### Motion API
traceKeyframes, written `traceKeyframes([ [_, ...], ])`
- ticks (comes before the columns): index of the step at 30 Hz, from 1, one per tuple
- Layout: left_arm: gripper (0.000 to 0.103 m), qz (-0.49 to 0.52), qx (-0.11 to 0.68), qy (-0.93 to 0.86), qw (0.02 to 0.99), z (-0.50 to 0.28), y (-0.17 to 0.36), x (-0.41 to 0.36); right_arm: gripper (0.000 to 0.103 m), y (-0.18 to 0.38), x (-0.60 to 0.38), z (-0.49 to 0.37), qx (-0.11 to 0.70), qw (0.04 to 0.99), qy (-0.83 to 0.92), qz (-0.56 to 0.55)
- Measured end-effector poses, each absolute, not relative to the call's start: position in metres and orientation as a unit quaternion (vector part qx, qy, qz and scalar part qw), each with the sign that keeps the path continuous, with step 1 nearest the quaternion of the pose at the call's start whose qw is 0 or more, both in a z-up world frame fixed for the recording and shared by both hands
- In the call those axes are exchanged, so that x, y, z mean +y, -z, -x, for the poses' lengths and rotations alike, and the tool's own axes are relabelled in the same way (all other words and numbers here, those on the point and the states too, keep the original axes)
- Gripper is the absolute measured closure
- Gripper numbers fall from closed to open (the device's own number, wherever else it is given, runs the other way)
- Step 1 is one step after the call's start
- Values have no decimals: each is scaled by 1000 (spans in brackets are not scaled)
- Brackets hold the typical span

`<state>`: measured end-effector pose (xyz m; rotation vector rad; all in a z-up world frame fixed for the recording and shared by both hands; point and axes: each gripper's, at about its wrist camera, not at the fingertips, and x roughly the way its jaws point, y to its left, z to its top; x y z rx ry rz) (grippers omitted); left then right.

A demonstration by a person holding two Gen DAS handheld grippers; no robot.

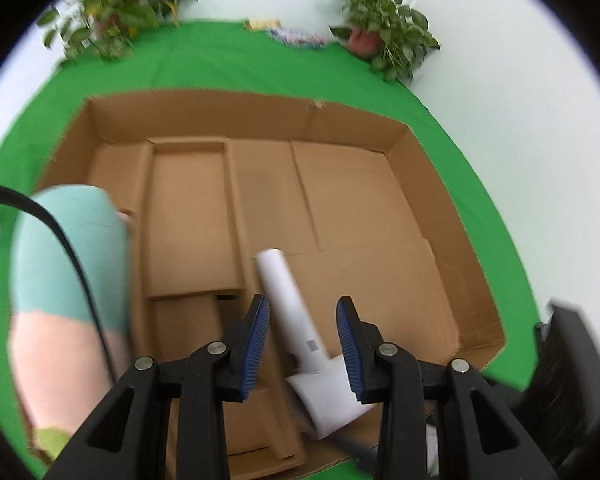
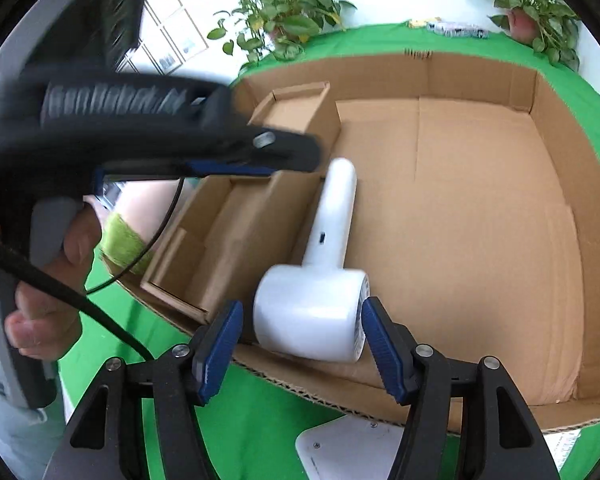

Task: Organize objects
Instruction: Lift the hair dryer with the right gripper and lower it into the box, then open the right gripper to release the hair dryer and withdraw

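With both grippers' fingers apart, my right gripper [image 2: 302,344] frames the hair dryer [image 2: 320,280]: smooth, rigid, probably slippery, so I'd grip its handle.

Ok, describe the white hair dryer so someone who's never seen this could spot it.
Find the big shallow cardboard tray on the green cloth. Beside its small cardboard dividers lies the hair dryer. It's the only white, glossy thing there, with a long handle.

Green table [image 1: 260,68]: cardboard tray [image 1: 440,184], two potted plants [image 1: 384,24], packets [image 1: 296,38] at back.
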<state>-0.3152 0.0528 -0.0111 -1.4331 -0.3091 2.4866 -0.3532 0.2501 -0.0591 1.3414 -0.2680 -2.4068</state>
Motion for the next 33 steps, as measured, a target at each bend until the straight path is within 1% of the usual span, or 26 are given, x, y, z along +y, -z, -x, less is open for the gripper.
traceKeyframes([
  [2,69,490,-96,-859,117,304,14,46,42,52,258,354,-97,184,858,-469],
  [4,69,495,-85,-859,103,296,22,42,52,46,256,347,-105,170,853,-483],
  [5,69,499,-80,-858,95,292,26,40,63,49,257,349,-112,164,844,-498],
  [7,69,505,-80,-855,87,286,35,37,65,61,258,348,-142,175,827,-516],
  [9,69,512,-85,-851,84,283,42,34,68,61,257,348,-151,178,823,-518],
  [12,69,509,-100,-851,80,277,44,24,69,61,245,343,-149,178,818,-526],
  [15,72,513,-121,-847,66,272,53,22,69,67,234,347,-141,182,814,-533],
  [20,73,507,-106,-853,58,261,54,25,69,66,224,348,-138,178,816,-532],
  [24,73,506,-110,-854,49,256,53,26,69,69,222,348,-132,173,822,-527],
  [26,73,514,-102,-851,40,253,53,28,69,64,219,344,-118,162,832,-518],
  [28,73,525,-93,-846,28,250,53,33,69,54,215,335,-83,136,852,-499],
  [29,73,525,-91,-846,24,248,53,34,66,48,212,329,-61,125,864,-484],
  [30,73,523,-89,-847,23,247,54,34,57,41,210,321,-39,113,876,-467],
  [31,73,522,-89,-848,22,245,53,34,52,35,207,312,-23,103,887,-450],
  [33,73,522,-92,-848,20,244,53,34,31,22,206,294,-6,96,906,-412],
])
